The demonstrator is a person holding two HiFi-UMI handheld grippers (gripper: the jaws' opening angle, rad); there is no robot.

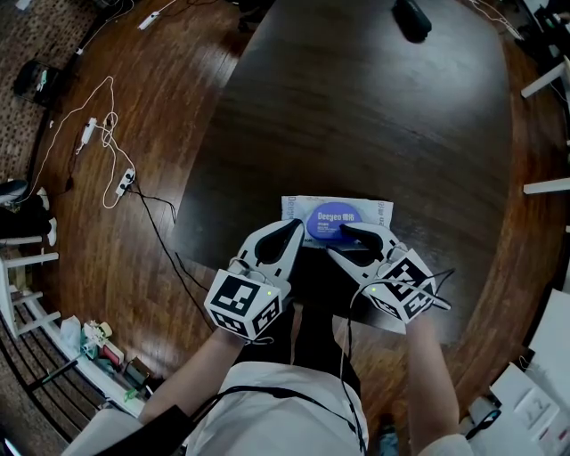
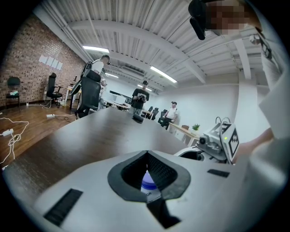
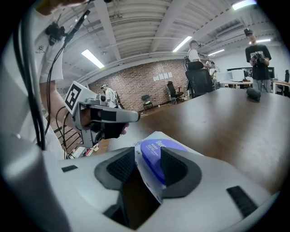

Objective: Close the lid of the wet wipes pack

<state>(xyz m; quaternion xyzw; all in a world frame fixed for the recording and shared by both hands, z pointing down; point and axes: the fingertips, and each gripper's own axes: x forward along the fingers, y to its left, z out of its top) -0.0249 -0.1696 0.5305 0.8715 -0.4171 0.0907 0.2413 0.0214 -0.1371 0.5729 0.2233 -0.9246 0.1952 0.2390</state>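
Note:
A white wet wipes pack [image 1: 298, 207] lies flat on the dark table [image 1: 356, 116], close to its near edge. Its round blue lid [image 1: 328, 218] faces up and looks flat. In the head view my left gripper [image 1: 296, 226] rests shut at the pack's near left side, its tips beside the lid. In the left gripper view the jaws [image 2: 146, 155] meet, with the blue lid [image 2: 147, 181] showing below them. My right gripper [image 1: 344, 242] comes in from the near right. In the right gripper view [image 3: 149, 165] it is shut on the pack's near edge [image 3: 144, 174], the blue lid [image 3: 156, 154] between its pads.
A black object [image 1: 411, 18] lies at the table's far end. White cables and a power strip [image 1: 111, 147] trail over the wooden floor at left. Several people [image 2: 140, 97] and office chairs [image 2: 53, 88] are at the far side of the room.

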